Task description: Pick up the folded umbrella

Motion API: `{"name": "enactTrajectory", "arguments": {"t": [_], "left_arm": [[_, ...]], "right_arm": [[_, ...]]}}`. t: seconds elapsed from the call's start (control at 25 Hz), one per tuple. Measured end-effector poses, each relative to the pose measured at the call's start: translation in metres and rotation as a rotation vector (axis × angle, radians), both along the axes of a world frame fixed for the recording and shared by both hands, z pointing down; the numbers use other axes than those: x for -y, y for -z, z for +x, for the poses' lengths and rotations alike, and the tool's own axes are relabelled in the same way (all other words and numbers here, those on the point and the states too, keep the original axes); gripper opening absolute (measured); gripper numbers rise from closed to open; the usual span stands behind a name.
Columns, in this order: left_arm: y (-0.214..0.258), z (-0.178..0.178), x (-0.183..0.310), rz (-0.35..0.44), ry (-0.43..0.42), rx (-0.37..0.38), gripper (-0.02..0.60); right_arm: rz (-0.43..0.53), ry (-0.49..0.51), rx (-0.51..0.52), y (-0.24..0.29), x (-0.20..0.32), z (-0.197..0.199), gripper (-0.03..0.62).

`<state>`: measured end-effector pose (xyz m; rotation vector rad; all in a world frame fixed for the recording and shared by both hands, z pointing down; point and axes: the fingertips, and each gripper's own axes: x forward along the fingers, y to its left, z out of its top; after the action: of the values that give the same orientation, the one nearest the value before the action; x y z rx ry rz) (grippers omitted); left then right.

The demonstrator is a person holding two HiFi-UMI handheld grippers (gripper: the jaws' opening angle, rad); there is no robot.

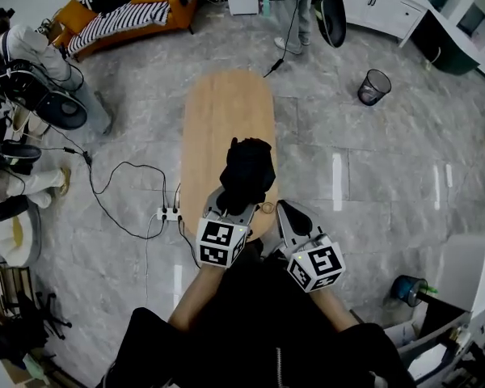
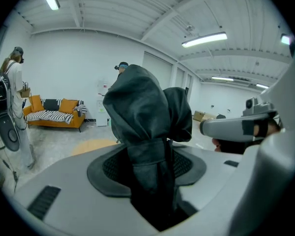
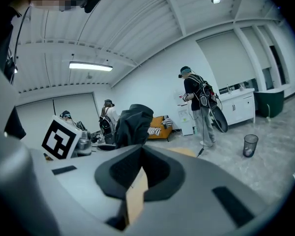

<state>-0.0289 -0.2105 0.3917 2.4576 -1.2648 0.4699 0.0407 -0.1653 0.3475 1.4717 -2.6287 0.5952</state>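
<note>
The folded umbrella [image 1: 247, 170], a black bundle of fabric, is held up over the near end of the oval wooden table [image 1: 226, 111]. My left gripper [image 1: 230, 208] is shut on its lower part. In the left gripper view the umbrella [image 2: 147, 122] stands upright between the pads of that gripper [image 2: 150, 168] and fills the middle. My right gripper [image 1: 289, 217] hovers just to the right of it, shut with nothing held. In the right gripper view its jaws [image 3: 140, 173] are closed together, and the umbrella [image 3: 132, 124] shows beyond them to the left.
A small ring-shaped thing [image 1: 267, 208] lies at the table's near edge. A power strip [image 1: 170, 214] with cables lies on the floor to the left. A mesh bin [image 1: 373, 86] stands at the right, an orange sofa [image 1: 129, 14] at the back. People stand around the room.
</note>
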Motion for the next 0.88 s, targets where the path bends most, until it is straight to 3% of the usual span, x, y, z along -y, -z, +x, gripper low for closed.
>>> {"name": "enactTrajectory", "arguments": {"t": [0.32, 0.88], "left_arm": [[0.023, -0.027, -0.004, 0.067, 0.044, 0.022, 0.213], [0.029, -0.045, -0.003, 0.091, 0.080, 0.008, 0.213]], "right_arm": [[0.017, 0.039, -0.006, 0.005, 0.011, -0.021, 0.009], [0.034, 0.074, -0.011, 0.006, 0.024, -0.031, 0.009]]}}
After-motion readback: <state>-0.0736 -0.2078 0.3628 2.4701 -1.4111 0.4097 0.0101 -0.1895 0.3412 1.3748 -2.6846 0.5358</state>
